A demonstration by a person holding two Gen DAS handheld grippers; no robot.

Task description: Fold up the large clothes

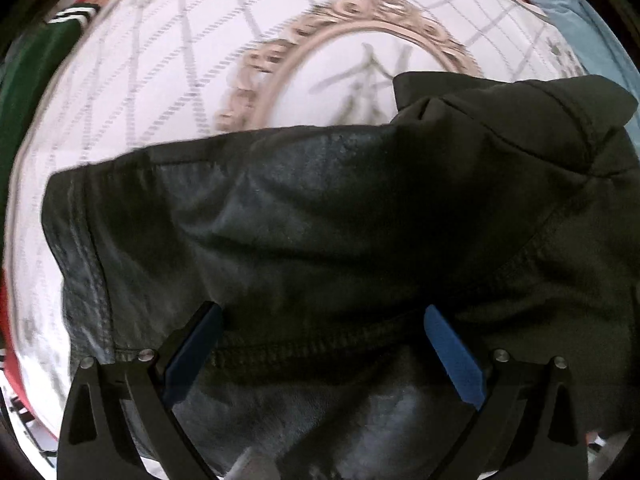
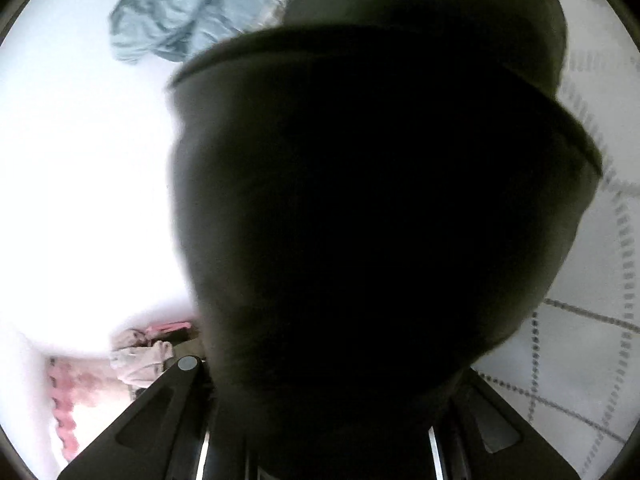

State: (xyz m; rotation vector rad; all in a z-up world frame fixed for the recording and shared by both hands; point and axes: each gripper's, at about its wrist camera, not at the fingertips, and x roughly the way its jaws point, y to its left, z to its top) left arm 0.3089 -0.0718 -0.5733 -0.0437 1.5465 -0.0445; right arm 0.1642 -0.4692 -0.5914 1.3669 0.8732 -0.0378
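Dark garment (image 1: 320, 220): spread on white patterned bedcover (image 1: 160, 80). Left gripper (image 1: 324, 344): blue pads spread, hovering above hem. Right gripper (image 2: 320, 432): pinching dark cloth (pads hidden). Risk: thin pinch slipping, fold collapsing.

blk garment (image 1: 340, 208), white gray-grid sheet (image 1: 160, 92), blue pads (image 1: 452, 352)

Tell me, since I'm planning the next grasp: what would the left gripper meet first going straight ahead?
The dark garment, probably its stitched hem; the left gripper stands open just above it.
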